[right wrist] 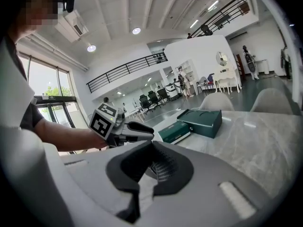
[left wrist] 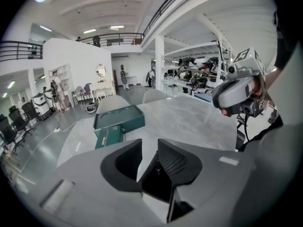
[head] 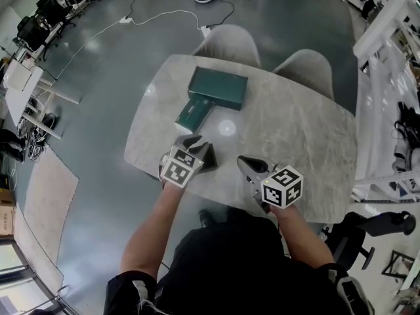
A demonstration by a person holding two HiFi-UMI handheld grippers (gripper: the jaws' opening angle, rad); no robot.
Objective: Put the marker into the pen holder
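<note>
A large dark green box (head: 218, 88) lies at the far side of the marble table (head: 289, 130), with a smaller green box (head: 193, 113) in front of it. The left gripper view shows both the large box (left wrist: 118, 118) and the small box (left wrist: 110, 137) beyond the jaws. No marker or pen holder shows in any view. My left gripper (head: 193, 144) hovers near the table's near edge, shut and empty (left wrist: 150, 145). To its right, my right gripper (head: 245, 161) is also shut on nothing (right wrist: 150, 150). Each gripper appears in the other's view.
Two grey chairs (head: 230, 43) (head: 305, 64) stand at the table's far side. A white rack (head: 387, 77) runs along the right. Cables lie on the grey floor beyond the chairs. Desks and office chairs fill the far left corner.
</note>
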